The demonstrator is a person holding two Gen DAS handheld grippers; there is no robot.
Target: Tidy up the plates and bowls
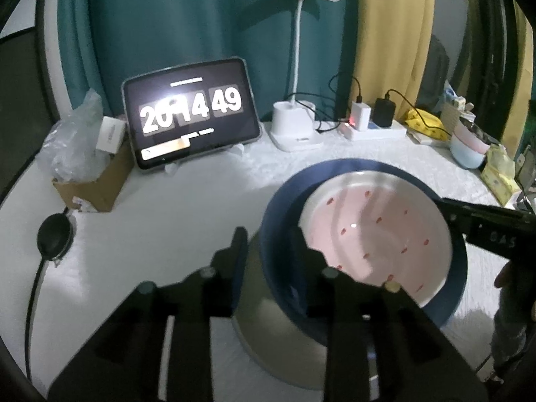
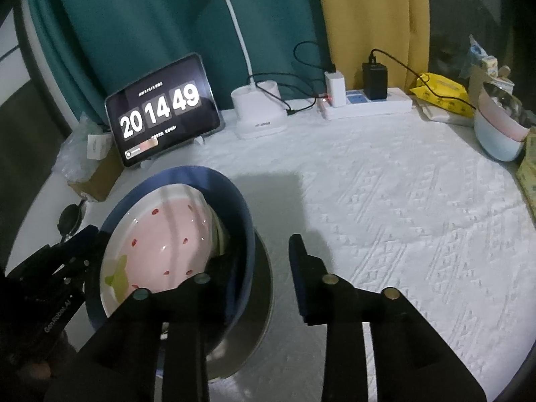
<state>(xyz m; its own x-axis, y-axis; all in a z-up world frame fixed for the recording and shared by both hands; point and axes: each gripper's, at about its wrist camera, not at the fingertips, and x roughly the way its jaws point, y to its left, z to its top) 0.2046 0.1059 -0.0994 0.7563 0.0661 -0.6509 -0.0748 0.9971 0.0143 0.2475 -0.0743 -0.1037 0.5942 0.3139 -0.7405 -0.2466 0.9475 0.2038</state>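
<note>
A dark blue bowl (image 1: 368, 167) stands on the white tablecloth, on what looks like a grey plate (image 1: 268, 341). A pink strawberry-pattern dish (image 1: 378, 231) lies tilted inside it. My left gripper (image 1: 268, 244) straddles the blue bowl's near rim, one finger outside, one inside, jaws apart. In the right wrist view, the same blue bowl (image 2: 234, 201) and pink dish (image 2: 160, 234) sit at lower left. My right gripper (image 2: 258, 258) is open, its left finger inside the bowl by the dish, its right finger outside the rim.
A tablet clock (image 2: 160, 107), a white desk lamp (image 2: 258, 114) and a power strip with chargers (image 2: 368, 100) line the back. A cardboard box with plastic (image 1: 90, 174) is at left. Stacked pink and pale blue bowls (image 2: 499, 130) stand at far right by yellow packets (image 2: 442, 93).
</note>
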